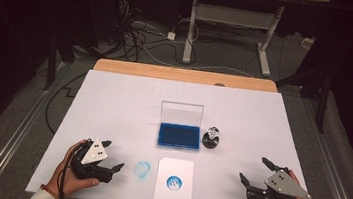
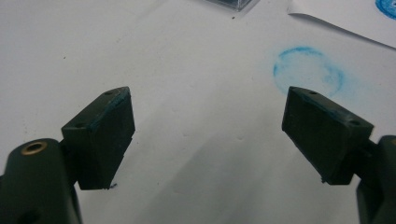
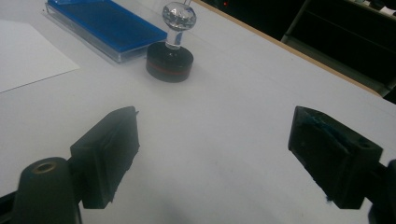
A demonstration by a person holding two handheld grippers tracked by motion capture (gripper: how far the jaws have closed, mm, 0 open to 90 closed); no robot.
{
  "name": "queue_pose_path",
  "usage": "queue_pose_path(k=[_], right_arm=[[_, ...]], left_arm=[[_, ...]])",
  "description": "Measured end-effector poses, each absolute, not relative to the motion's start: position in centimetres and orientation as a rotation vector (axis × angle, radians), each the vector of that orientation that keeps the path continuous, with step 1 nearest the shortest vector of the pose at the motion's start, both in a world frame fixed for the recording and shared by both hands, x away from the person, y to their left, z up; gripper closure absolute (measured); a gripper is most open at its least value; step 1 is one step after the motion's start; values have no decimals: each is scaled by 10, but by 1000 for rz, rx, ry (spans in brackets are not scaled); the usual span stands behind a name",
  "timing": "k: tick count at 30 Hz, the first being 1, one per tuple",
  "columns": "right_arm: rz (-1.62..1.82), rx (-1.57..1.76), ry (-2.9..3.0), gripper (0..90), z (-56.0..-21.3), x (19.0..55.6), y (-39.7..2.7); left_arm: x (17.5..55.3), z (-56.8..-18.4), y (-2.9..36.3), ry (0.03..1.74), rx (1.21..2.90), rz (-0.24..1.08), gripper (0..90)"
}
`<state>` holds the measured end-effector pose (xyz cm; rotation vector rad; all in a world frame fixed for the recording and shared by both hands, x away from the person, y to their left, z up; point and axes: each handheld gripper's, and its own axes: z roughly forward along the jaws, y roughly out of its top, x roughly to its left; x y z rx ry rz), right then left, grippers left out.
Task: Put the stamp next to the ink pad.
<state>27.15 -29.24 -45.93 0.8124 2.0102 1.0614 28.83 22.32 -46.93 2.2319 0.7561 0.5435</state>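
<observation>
The left gripper (image 1: 114,160) is resting low at the near left of the white tabletop (image 1: 113,102), its 2 jaws spread wide with nothing between them. In the left gripper view the left gripper (image 2: 208,133) is showing bare tabletop (image 2: 140,56) in the gap, and traces of blue ink are lining the upper edges of both pads. A hand is wrapping around its body from below, and the grey plate on top is tilting toward the centre. Just beyond its jaws a faint blue ring-shaped smudge (image 1: 143,169) is lying on the tabletop; the smudge (image 2: 308,72) is sitting ahead of the right-hand jaw in the left gripper view.

The right gripper (image 1: 253,170) is sitting at the near right, held by the other hand, its jaws also standing wide apart and holding nothing. In the right gripper view the right gripper (image 3: 214,149) is pointing toward the stamp (image 3: 171,51).

Between the 2 grippers a white sheet of paper (image 1: 174,182) is lying flat, bearing 1 round blue imprint (image 1: 173,182). Farther back, an ink pad case (image 1: 178,136) is lying open, its clear lid (image 1: 181,113) standing upright behind a tray holding a blue pad. Just right of the case, the stamp (image 1: 211,138) is standing upright on its black base, its clear knob on top, well apart from both grippers.
</observation>
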Motion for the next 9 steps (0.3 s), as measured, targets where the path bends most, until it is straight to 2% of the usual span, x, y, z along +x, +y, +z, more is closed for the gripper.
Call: queue_pose_path(k=[9], right_arm=[[1057,812,2009,168,-460,272,-293]], left_arm=[[289,-469,223,758,2232,542,168]])
